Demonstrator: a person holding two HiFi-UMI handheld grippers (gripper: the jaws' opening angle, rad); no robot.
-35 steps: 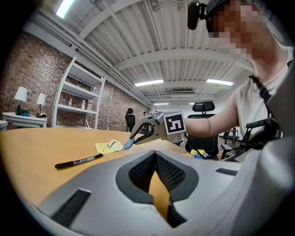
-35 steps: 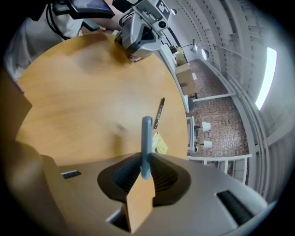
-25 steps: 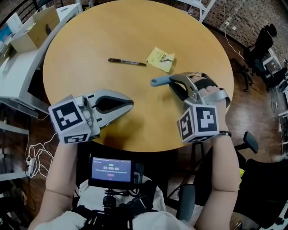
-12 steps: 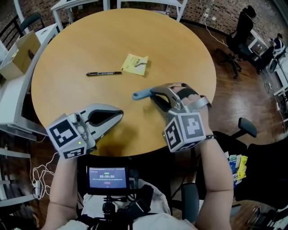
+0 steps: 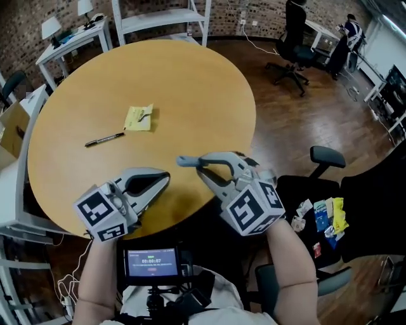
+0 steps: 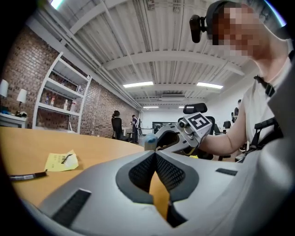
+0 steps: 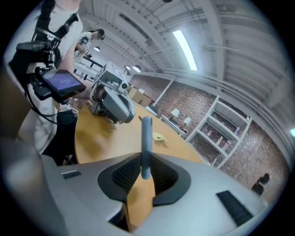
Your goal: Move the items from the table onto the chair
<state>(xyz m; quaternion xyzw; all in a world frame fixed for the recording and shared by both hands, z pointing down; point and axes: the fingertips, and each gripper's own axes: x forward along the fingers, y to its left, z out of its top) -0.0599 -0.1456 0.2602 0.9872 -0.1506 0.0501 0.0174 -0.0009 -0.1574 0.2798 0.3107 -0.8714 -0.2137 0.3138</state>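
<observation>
My right gripper (image 5: 202,164) is shut on a blue-grey stick-shaped item (image 5: 185,161), which pokes out leftward over the round wooden table (image 5: 190,82) near its front right edge. The right gripper view shows the item (image 7: 146,138) upright between the pads. My left gripper (image 5: 165,178) hovers at the table's front edge, shut with nothing in it; its pads (image 6: 168,171) meet at the tip. A yellow sticky note (image 5: 138,117) and a black pen (image 5: 104,139) lie further back on the left. The black chair (image 5: 304,193) at my right carries colourful packets (image 5: 327,216).
A screen on a rig (image 5: 152,262) sits below my arms. White shelving (image 5: 162,19) and a black office chair (image 5: 295,47) stand beyond the table. A cardboard box (image 5: 11,130) is on a desk at far left. Wooden floor lies between table and chairs.
The view has swung right, bringing the chair with packets into sight. My right gripper, still holding the blue-grey item, has drawn toward the table's front right edge. The left gripper keeps its place.
</observation>
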